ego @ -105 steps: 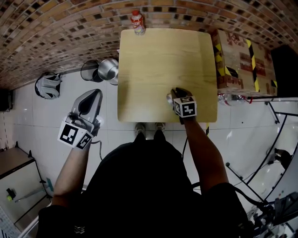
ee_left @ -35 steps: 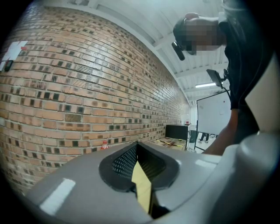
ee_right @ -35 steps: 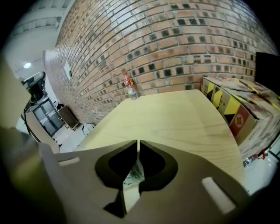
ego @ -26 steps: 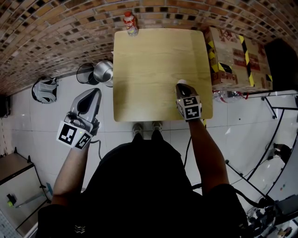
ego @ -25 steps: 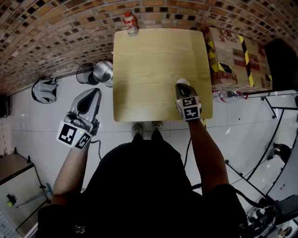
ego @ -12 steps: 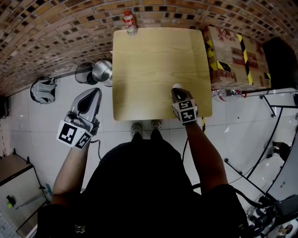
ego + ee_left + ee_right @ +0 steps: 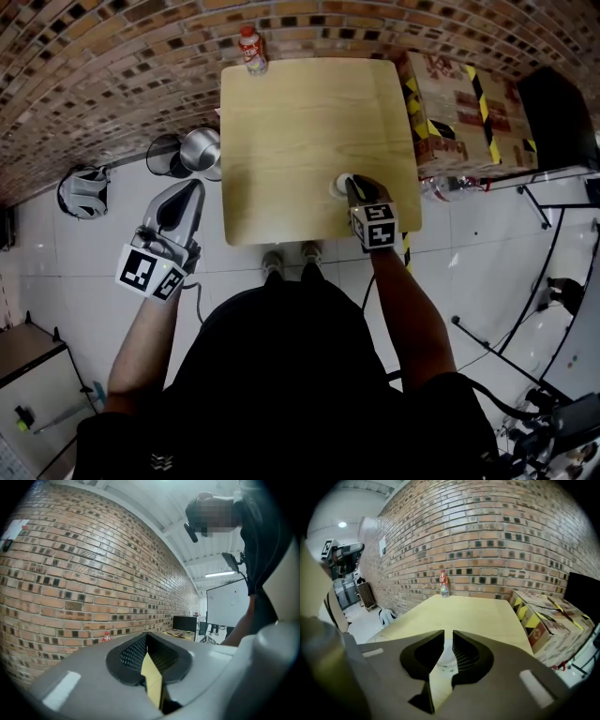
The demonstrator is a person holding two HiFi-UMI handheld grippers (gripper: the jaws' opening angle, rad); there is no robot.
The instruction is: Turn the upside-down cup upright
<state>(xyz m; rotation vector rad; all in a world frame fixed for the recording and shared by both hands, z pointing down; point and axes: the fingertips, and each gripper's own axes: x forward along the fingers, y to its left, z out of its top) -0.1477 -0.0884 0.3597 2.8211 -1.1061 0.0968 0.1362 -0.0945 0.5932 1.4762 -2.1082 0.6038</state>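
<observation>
- Just ahead of the right gripper (image 7: 351,184) (image 7: 448,632) tips, the cup (image 7: 339,185) (image 7: 446,658) stands on the bench (image 7: 300,122) (image 7: 464,611), near the edge closest to the person. From above it reads as a pale ring, which looks like an open mouth facing up.
- The right gripper has its jaws a narrow slit apart, having just been opening. The white cup shows through that slit, close under the tips. Whether a pad touches the cup's wall I cannot tell.
- The right gripper slants down toward the bench top, its marker cube trailing back toward the person.
- Well beyond the right gripper, at the far corner of the bench against the brick wall (image 7: 112,66), stands a small bottle (image 7: 248,47) (image 7: 444,584) with a red cap.
- To that gripper's right, off the bench, lies a cardboard box (image 7: 450,103) (image 7: 543,616) with yellow and black tape.
- The left gripper (image 7: 195,187) (image 7: 146,633) is held out over the tiled floor (image 7: 84,244), beside the bench and well apart from the cup. Its jaws are together at the tips with nothing between them.
- Just ahead of the left gripper, on the floor, sit silvery metal pots (image 7: 202,150).
</observation>
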